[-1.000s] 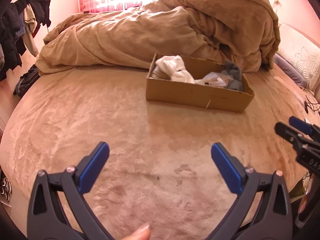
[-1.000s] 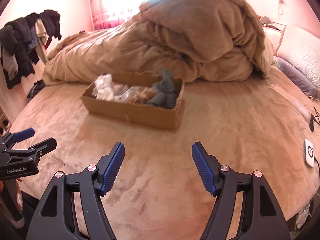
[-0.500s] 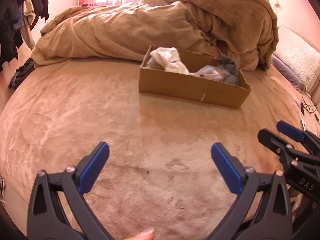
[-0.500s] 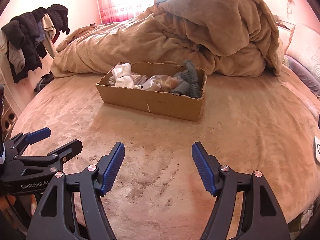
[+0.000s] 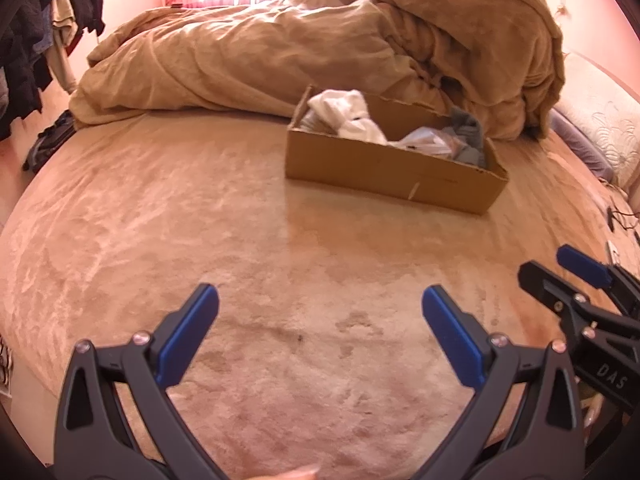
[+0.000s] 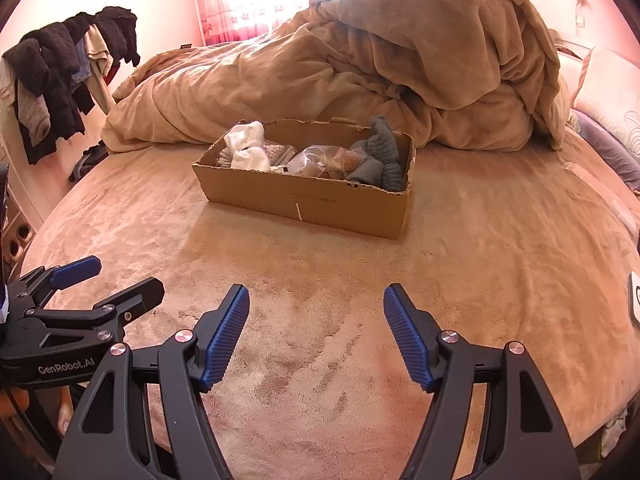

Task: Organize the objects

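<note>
box (image 6: 304,200) looks bigger now, since both tools have come closer. left gripper (image 5: 320,332) and right gripper (image 6: 316,328) are spread wide, holding nothing. socks (image 6: 378,158) and bags (image 6: 320,160) wait inside the box on the bed (image 6: 500,260).

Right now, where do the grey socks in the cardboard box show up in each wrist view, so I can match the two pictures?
Left wrist: grey socks sit upper right of centre, at the box's far right end, partly hidden by its wall.
Right wrist: grey socks sit just above centre, filling the box's right end.
Shared landmark: the cardboard box lying before the heaped tan blanket.
</note>
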### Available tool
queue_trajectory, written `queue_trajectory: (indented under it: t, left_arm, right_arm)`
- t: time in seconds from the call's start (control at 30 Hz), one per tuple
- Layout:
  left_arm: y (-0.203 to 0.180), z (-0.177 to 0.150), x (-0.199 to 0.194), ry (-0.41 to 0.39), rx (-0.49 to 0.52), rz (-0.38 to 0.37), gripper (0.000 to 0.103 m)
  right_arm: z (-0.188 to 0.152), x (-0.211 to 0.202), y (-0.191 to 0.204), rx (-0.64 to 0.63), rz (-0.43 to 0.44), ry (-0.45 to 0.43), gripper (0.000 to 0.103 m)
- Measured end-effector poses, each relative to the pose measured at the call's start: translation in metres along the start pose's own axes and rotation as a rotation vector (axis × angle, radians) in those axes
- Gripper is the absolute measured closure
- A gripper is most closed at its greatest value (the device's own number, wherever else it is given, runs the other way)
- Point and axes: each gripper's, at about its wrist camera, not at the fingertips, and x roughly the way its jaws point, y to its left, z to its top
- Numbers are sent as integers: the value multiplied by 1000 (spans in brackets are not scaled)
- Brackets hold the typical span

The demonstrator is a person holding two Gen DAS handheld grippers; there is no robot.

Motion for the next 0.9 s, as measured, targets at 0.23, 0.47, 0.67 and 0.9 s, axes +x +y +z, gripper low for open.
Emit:
queue_trajectory:
  t: [0.23, 0.47, 0.67, 0.9]
  left_arm:
    - [-3, -1, 0, 1, 14, -26, 0]
    - [-5, -1, -2, -4, 18, -42, 0]
    - [-5, -2, -2, -1, 18, -44, 0]
    - [-8, -4, 0, 3, 33, -41, 0]
  right_arm:
    - [0, 0, 0, -2, 1, 0, 30]
    - [0, -1, -1, 4, -3, -6, 30]
    - [0, -3, -4, 10, -6, -14, 30]
    - [-1, -5, -4, 5, -9, -16, 30]
